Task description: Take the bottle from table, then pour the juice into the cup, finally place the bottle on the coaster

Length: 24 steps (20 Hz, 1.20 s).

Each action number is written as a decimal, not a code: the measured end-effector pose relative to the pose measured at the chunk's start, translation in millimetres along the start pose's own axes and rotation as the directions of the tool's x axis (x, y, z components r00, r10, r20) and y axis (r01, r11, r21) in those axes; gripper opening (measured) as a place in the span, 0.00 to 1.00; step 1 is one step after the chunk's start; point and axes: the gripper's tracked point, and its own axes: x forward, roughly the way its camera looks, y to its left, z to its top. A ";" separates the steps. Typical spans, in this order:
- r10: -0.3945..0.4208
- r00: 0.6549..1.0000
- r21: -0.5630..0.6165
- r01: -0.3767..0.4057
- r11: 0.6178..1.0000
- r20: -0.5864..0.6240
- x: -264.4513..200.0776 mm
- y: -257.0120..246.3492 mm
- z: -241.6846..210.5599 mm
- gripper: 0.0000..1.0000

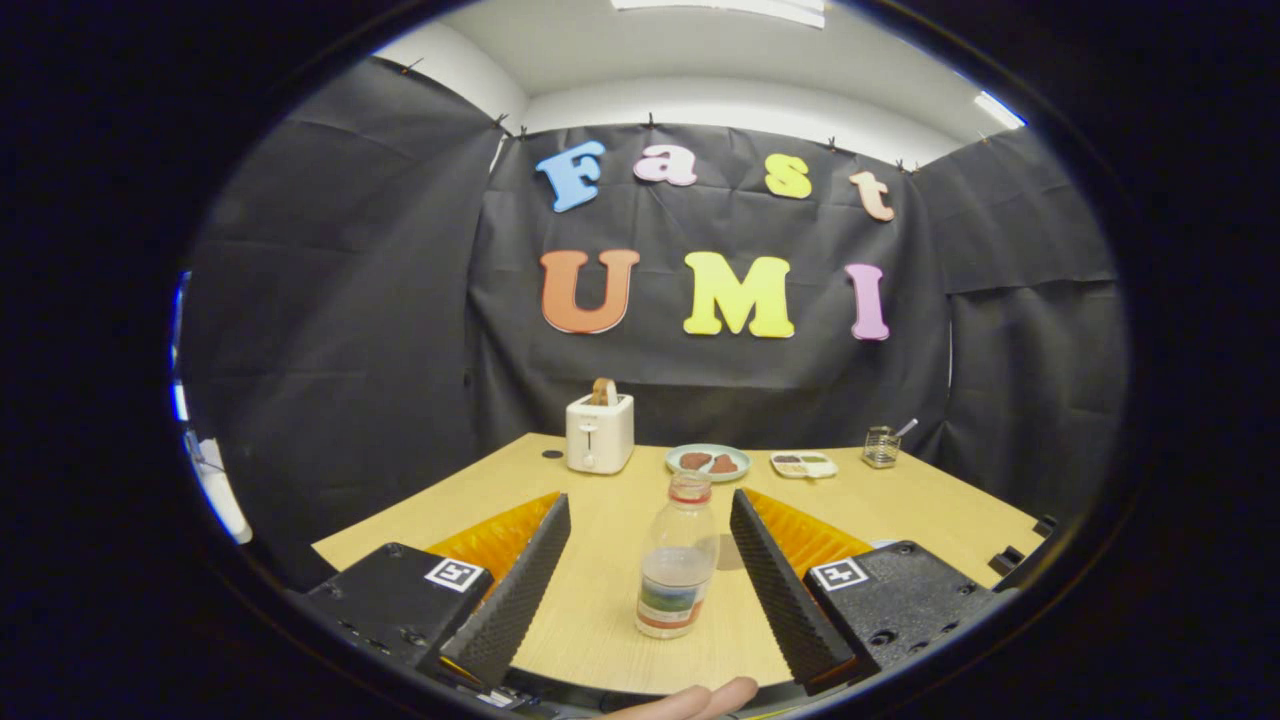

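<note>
A clear plastic bottle with a red cap and a banded label stands upright on the wooden table. It holds a little pale liquid near its base. The bottle stands between the two fingers of my gripper, closer to the right finger. Neither finger touches it, and the gripper is open wide. A person's fingertip shows at the near edge, just below the bottle.
At the back of the table stand a white toaster with a slice in it, a round plate with brown food, a small tray and a little glass container with a spoon. A dark round spot lies left of the toaster.
</note>
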 end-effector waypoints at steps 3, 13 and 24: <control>-0.005 1.000 -0.015 0.005 1.000 -0.010 11.6 5.0 -14.8 1.00; -0.033 0.999 -0.015 0.033 0.999 -0.012 45.0 15.8 -64.6 1.00; -0.159 0.987 0.008 0.159 0.987 -0.030 67.8 -18.8 -89.7 1.00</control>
